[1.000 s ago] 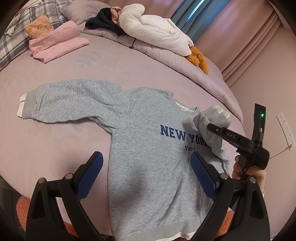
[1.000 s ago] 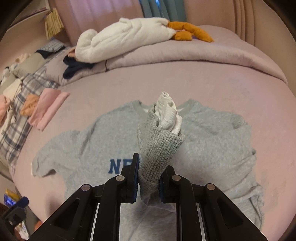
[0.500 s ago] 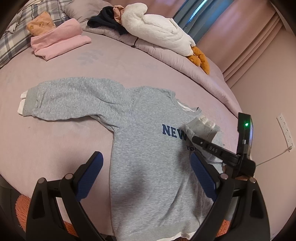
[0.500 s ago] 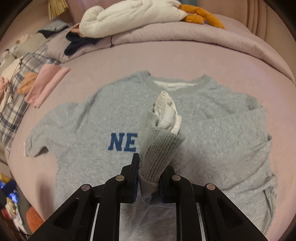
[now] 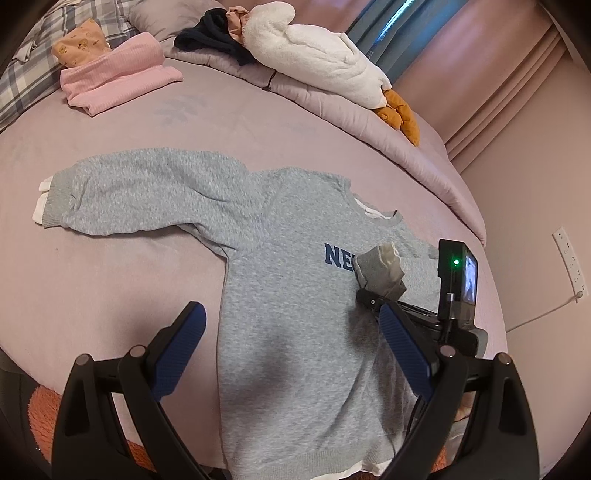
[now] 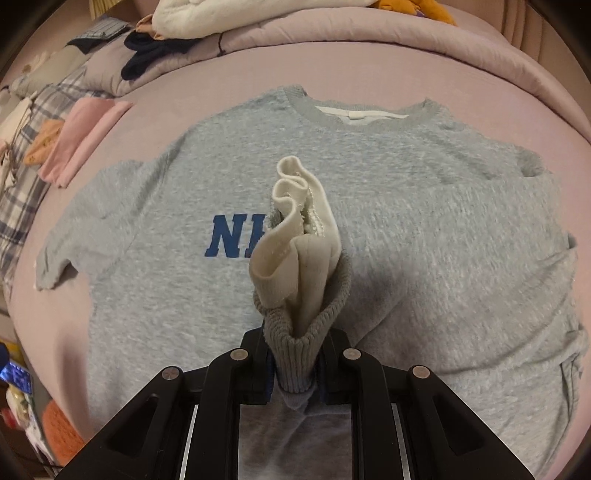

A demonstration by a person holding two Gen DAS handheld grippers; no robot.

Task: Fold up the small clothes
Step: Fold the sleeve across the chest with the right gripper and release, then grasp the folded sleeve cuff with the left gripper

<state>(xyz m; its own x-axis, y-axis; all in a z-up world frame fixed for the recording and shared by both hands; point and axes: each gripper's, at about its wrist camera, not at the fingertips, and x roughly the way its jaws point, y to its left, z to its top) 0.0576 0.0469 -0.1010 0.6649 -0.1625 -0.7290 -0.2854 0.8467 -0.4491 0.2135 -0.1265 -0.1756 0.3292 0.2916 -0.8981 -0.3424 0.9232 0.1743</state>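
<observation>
A grey sweatshirt (image 5: pixel 295 332) with blue letters lies chest-up on the lilac bed (image 5: pixel 110 295). Its one sleeve (image 5: pixel 147 192) stretches out flat to the left in the left wrist view. My right gripper (image 6: pixel 295 369) is shut on the other sleeve's ribbed grey cuff (image 6: pixel 299 325), and a cream inner cuff (image 6: pixel 295 236) sticks out past the fingers. That cuff (image 5: pixel 380 266) hangs low over the chest and hides most of the lettering, with the right gripper (image 5: pixel 369 299) under it. My left gripper (image 5: pixel 291 350) hovers open above the sweatshirt's lower body, nothing between its blue pads (image 5: pixel 177 350).
Folded pink clothes (image 5: pixel 118 77) lie at the far left beside a plaid pillow (image 5: pixel 22 74). A white plush goose (image 5: pixel 317 62) and a dark garment (image 5: pixel 214 33) rest on the rolled duvet (image 5: pixel 406 147) at the back. An orange rug (image 5: pixel 44 406) shows below the bed's near edge.
My right gripper has come down and in over the chest with the cuff, folding the sleeve across and covering more of the letters. The left gripper has stayed still and open.
</observation>
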